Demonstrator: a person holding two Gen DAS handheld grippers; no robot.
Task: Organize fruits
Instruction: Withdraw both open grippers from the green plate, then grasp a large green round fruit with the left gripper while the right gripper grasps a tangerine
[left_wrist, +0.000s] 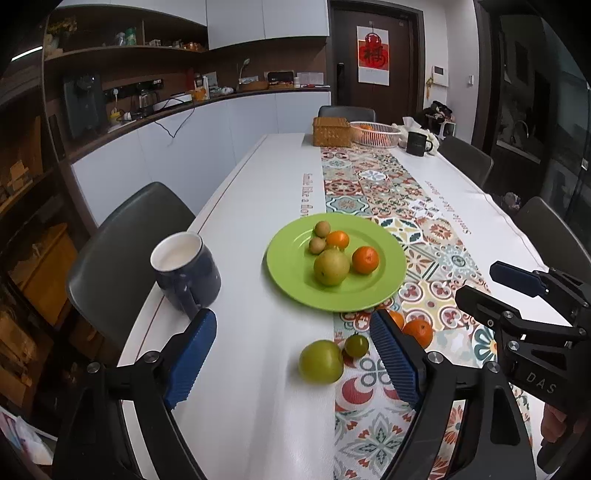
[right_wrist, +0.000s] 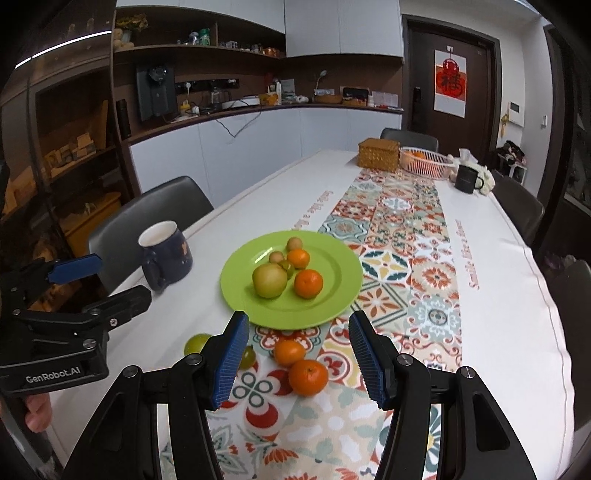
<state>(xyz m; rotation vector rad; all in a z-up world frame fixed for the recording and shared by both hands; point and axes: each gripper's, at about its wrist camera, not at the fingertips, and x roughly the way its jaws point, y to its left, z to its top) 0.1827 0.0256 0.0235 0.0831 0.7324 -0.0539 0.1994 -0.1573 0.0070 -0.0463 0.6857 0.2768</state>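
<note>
Four fruits lie loose near the tabletop's near edge, short of the green plate (left_wrist: 388, 275). The big green fruit (left_wrist: 320, 362) sits just ahead between the left tool's (left_wrist: 291, 354) spread, empty jaws; two oranges (right_wrist: 307, 376) lie between the right tool's (right_wrist: 297, 363) open, empty jaws.

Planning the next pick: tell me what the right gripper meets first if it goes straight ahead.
Probably the nearer tangerine, which lies on the runner between the right gripper's open jaws; depth is uncertain.
</note>
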